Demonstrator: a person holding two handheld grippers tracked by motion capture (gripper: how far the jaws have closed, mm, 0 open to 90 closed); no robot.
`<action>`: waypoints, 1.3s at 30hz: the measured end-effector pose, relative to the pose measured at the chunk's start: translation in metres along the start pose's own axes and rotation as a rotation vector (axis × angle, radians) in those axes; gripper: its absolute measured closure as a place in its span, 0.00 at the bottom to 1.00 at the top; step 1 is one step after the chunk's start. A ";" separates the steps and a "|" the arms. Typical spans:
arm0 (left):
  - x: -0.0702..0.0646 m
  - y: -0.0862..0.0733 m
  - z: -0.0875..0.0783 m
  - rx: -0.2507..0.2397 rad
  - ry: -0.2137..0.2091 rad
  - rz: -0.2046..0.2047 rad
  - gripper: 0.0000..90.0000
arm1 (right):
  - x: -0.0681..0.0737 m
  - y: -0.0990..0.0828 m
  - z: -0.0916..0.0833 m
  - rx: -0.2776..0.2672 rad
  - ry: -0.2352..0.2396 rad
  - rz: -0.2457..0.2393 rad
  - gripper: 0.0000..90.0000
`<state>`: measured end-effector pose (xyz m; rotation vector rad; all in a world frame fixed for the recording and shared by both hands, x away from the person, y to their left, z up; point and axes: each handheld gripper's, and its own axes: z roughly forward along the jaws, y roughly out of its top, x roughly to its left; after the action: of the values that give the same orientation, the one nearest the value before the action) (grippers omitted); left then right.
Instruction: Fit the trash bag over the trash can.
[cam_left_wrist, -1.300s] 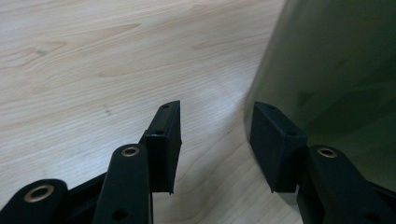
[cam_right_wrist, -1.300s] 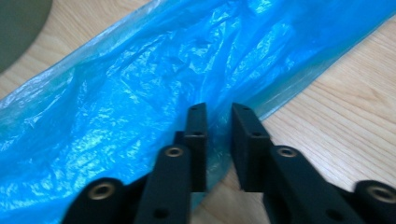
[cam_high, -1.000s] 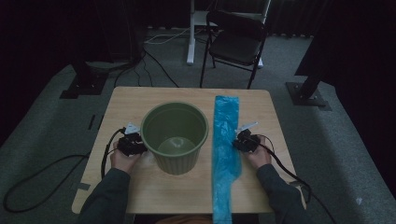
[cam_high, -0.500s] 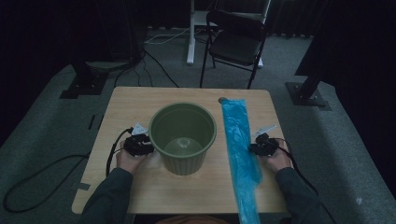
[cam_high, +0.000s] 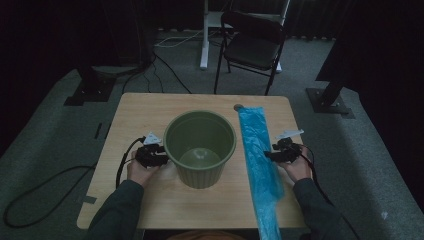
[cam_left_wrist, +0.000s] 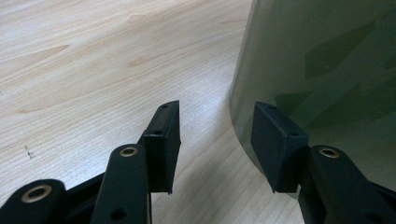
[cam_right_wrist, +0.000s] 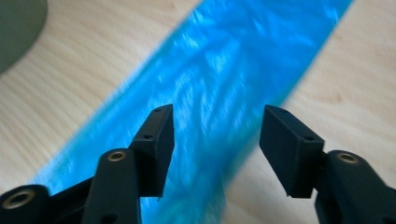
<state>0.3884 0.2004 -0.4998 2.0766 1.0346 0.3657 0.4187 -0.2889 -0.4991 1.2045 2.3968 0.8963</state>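
High view: green bucket (cam_high: 200, 148) upright mid-table, blue plastic bag (cam_high: 257, 160) laid flat as a long strip to its right, far end near the table's back edge, near end hanging over the front edge. Left gripper (cam_high: 159, 156) sits against the bucket's left wall. Right gripper (cam_high: 270, 155) is at the bag's right edge, about halfway along. Table (cam_high: 150, 112) is light wood; grey carpet floor around it, black folding chair (cam_high: 252, 45) behind, cables (cam_high: 45, 185) on the floor, dark curtains at the back.

Left gripper view: jaws apart, nothing clamped. Bucket wall (cam_left_wrist: 327, 70) fills the right side; right jaw is in front of it, contact can't be told. Left jaw over bare wood.

Right gripper view: jaws have just been opening, now spread wide, pads not pressing anything. Bag (cam_right_wrist: 224, 93) runs diagonally on the table beyond and between the jaws. Bucket's edge (cam_right_wrist: 18, 28) in the top-left corner.
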 end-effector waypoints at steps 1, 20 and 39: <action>0.000 0.000 0.000 -0.001 0.001 0.000 0.58 | 0.002 0.004 0.002 -0.001 0.005 -0.003 0.47; 0.003 -0.001 -0.001 -0.008 0.019 0.000 0.57 | 0.020 0.047 0.065 0.068 -0.042 -0.005 0.34; 0.004 -0.002 -0.002 -0.005 0.017 -0.002 0.57 | 0.010 0.050 0.078 0.122 -0.070 0.100 0.52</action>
<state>0.3889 0.2052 -0.5000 2.0705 1.0451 0.3855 0.4840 -0.2276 -0.5253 1.3876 2.3836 0.7327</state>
